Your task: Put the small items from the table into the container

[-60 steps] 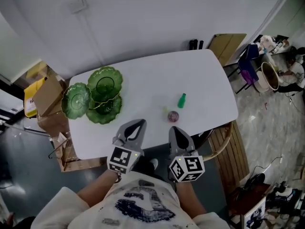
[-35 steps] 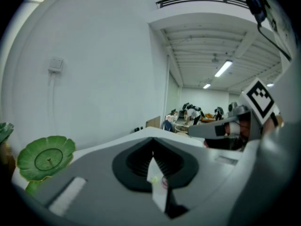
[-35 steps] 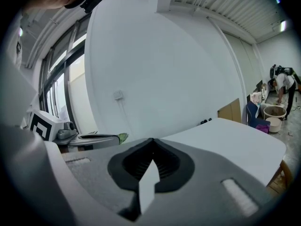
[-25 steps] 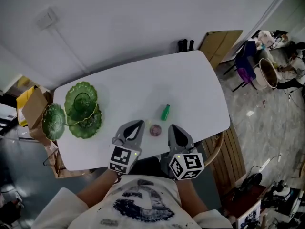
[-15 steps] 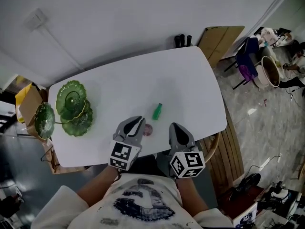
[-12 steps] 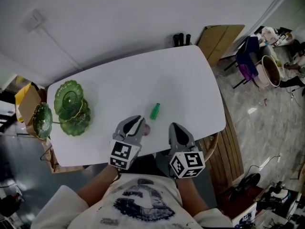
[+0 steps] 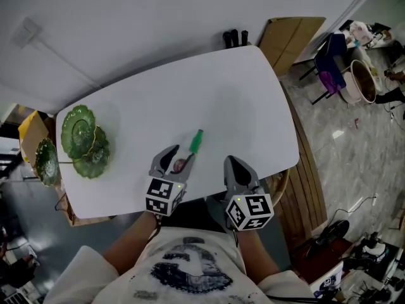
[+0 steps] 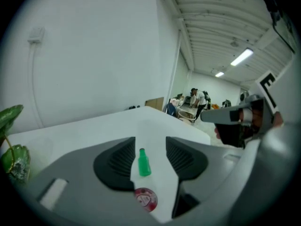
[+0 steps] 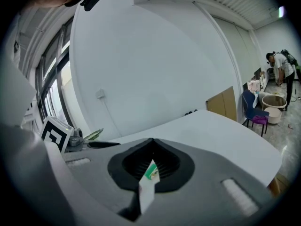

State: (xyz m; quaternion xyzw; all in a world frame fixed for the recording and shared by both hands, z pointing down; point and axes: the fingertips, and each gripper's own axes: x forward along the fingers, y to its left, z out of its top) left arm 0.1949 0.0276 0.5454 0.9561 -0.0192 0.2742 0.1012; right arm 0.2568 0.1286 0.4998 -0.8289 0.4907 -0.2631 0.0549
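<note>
Opening above the white desk [image 7: 221, 94], the left gripper [image 8: 150, 142] has its jaws either side of a small round pink item [image 8: 145, 199], not pinching it. A small green plastic bottle [image 8: 144, 163] sits just beyond that item. The right gripper [image 7: 233, 163], jaws pressed together, hangs right of the item. The green glass tiered dish [image 7: 66, 122] stands well left of it.

Cardboard sheet [image 7: 291, 40] against wall [image 7: 158, 11]; blue chair [image 7: 330, 52].

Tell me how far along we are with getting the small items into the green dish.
Done: nothing yet; the green tiered dish shows no items. In hand: the left gripper, jaws opening, straddles the round pink item on the table without pressing it; the right gripper is shut and empty. Left: both the pink item and the small green bottle.
</note>
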